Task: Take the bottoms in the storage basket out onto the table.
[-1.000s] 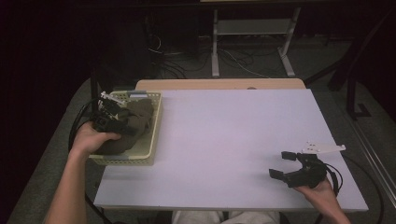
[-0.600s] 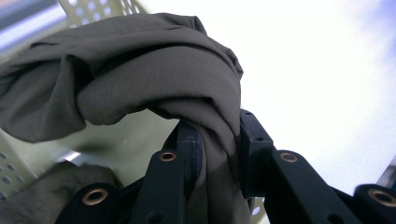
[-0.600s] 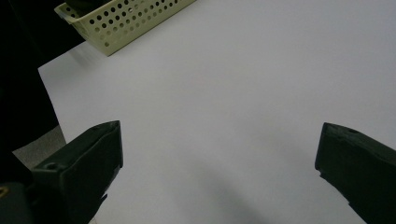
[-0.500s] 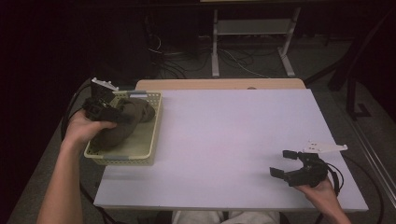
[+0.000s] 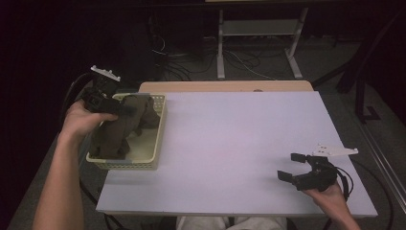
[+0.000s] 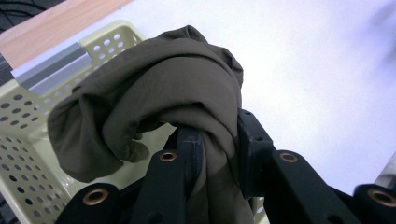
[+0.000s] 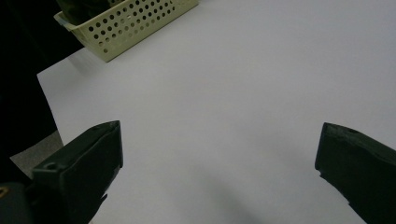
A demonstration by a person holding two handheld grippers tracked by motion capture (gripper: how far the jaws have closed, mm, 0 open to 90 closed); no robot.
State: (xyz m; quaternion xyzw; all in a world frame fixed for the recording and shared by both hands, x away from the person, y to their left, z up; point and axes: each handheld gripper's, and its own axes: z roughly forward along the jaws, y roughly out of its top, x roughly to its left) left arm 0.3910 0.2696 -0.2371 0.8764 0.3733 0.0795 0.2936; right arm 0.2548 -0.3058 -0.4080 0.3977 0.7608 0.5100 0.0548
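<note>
Left tongs (image 5: pixel 125 109) clamped on olive-brown cloth (image 5: pixel 117 129), bunch raised above cream basket (image 5: pixel 154 143). Right tongs (image 5: pixel 293 166) wide open, empty, low over white surface (image 5: pixel 239 143).

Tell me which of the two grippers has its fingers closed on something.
The left gripper: its fingers pinch the dark olive-brown cloth above the pale yellow perforated basket. The right gripper stands open over the white table.
</note>
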